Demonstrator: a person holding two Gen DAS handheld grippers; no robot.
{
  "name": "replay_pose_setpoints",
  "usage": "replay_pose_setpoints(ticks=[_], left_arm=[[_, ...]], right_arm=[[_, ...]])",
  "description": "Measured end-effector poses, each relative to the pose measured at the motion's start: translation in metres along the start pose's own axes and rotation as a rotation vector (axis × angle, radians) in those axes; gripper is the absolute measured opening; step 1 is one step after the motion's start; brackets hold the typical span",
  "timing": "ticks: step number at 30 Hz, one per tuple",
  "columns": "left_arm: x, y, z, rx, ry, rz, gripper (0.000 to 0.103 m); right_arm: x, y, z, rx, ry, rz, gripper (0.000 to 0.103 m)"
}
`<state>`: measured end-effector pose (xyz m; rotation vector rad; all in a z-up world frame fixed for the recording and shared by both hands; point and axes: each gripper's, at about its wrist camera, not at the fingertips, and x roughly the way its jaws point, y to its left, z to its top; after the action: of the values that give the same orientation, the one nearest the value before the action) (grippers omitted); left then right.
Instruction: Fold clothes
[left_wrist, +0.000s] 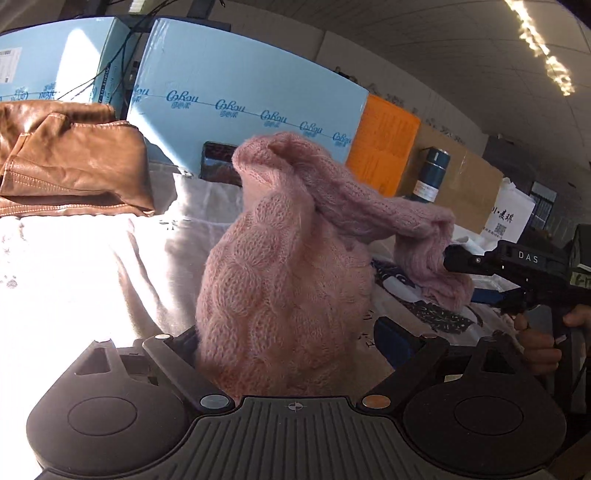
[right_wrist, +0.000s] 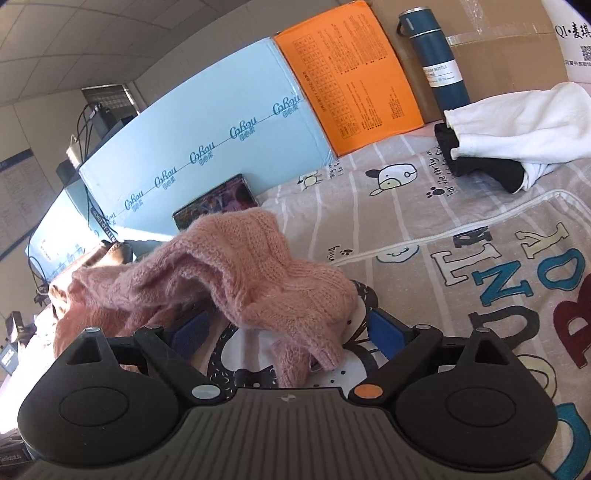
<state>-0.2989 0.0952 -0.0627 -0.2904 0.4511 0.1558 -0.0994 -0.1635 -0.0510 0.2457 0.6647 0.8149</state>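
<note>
Pink knit sweater (right_wrist: 236, 273) bunched between spread right gripper (right_wrist: 284, 332) fingers, on printed sheet (right_wrist: 461, 229).

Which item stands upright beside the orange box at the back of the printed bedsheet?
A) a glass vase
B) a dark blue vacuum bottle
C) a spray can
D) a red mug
B: the dark blue vacuum bottle, with a white label, stands upright just right of the orange box.
</note>
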Motion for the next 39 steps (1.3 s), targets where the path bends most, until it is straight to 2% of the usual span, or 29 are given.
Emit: replay_pose_setpoints(ticks=[5, 7, 9, 10, 11, 12, 13, 16, 21, 25, 28, 31, 34, 37, 39], left_arm=[[0.005, 0.001, 0.004, -0.030, 0.009, 0.016, 0.092], [0.004, 0.002, 0.004, -0.047, -0.002, 0.024, 0.084], [0.002, 0.006, 0.003, -0.072, -0.020, 0.018, 0.075], [0.001, 0.008, 0.003, -0.084, -0.030, 0.014, 0.065], [-0.001, 0.010, 0.003, -0.094, -0.039, 0.010, 0.058], [-0.002, 0.011, 0.003, -0.098, -0.047, 0.007, 0.046], [-0.003, 0.011, 0.004, -0.098, -0.055, 0.005, 0.035], [-0.008, 0.008, 0.006, -0.053, -0.099, 0.009, 0.026], [-0.021, 0.009, 0.020, 0.029, -0.195, 0.098, 0.023], [-0.034, 0.013, 0.036, 0.099, -0.263, 0.175, 0.020], [-0.050, 0.013, 0.048, 0.147, -0.309, 0.181, 0.019], [-0.068, 0.015, 0.056, 0.143, -0.331, 0.093, 0.019], [-0.086, 0.017, 0.063, 0.134, -0.349, -0.006, 0.019], [-0.101, 0.022, 0.069, 0.111, -0.361, -0.104, 0.019], [-0.095, 0.030, 0.070, 0.070, -0.325, -0.134, 0.019]], right_arm=[[0.024, 0.019, 0.001, -0.125, 0.074, -0.133, 0.093], [0.028, 0.020, 0.002, -0.128, 0.068, -0.162, 0.091], [0.030, 0.021, 0.000, -0.162, 0.064, -0.188, 0.080], [0.032, 0.022, -0.001, -0.179, 0.061, -0.201, 0.064], [0.031, 0.022, -0.002, -0.199, 0.057, -0.220, 0.049], [0.030, 0.020, -0.001, -0.190, 0.050, -0.221, 0.044], [0.029, 0.018, 0.000, -0.181, 0.044, -0.223, 0.035], [0.020, 0.007, 0.006, -0.117, 0.002, -0.194, 0.024], [-0.012, -0.005, 0.024, -0.074, -0.177, -0.231, 0.021], [-0.042, -0.026, 0.044, 0.025, -0.301, -0.269, 0.020], [-0.070, -0.040, 0.054, 0.079, -0.400, -0.302, 0.019], [-0.100, -0.052, 0.058, 0.105, -0.484, -0.309, 0.019], [-0.119, -0.058, 0.056, 0.116, -0.516, -0.357, 0.019], [-0.130, -0.064, 0.051, 0.147, -0.497, -0.376, 0.019], [-0.130, -0.068, 0.049, 0.168, -0.455, -0.383, 0.019]])
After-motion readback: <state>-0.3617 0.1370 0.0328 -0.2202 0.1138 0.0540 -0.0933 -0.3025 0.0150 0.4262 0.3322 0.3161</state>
